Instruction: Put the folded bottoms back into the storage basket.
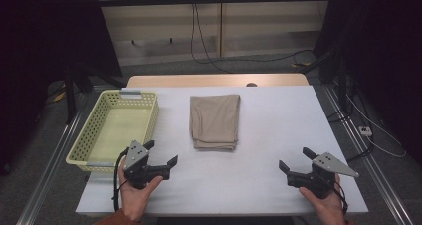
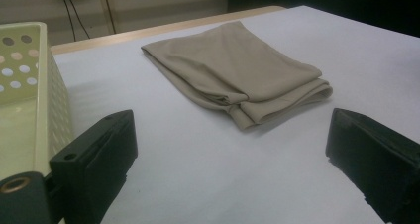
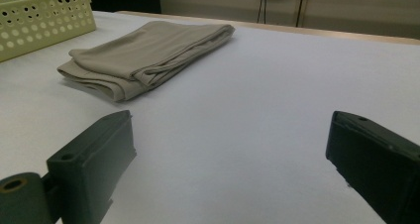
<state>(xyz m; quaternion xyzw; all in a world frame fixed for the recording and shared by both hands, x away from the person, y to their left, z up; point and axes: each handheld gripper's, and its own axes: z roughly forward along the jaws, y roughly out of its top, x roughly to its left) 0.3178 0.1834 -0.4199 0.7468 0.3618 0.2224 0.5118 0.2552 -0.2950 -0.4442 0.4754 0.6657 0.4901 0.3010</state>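
Nearest, left gripper (image 1: pixel 160 154) and right gripper (image 1: pixel 294 161), each in a hand at the bench's (image 1: pixel 278 120) near edge, jaws wide, holding nothing. Between and beyond them, folded beige cloth (image 1: pixel 215 121) flat mid-bench. Left of cloth, yellow perforated basket (image 1: pixel 86 143), near left gripper.

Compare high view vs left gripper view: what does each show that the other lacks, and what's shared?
High view alone: both hands, the left tool and right tool, each open near the table's front edge, the floor, wall cables, and the whole yellow basket.

Left gripper view alone: a close look at the folded beige cloth's layered edges, framed by its own spread jaws.

Shared: the cloth, the basket, the white table.
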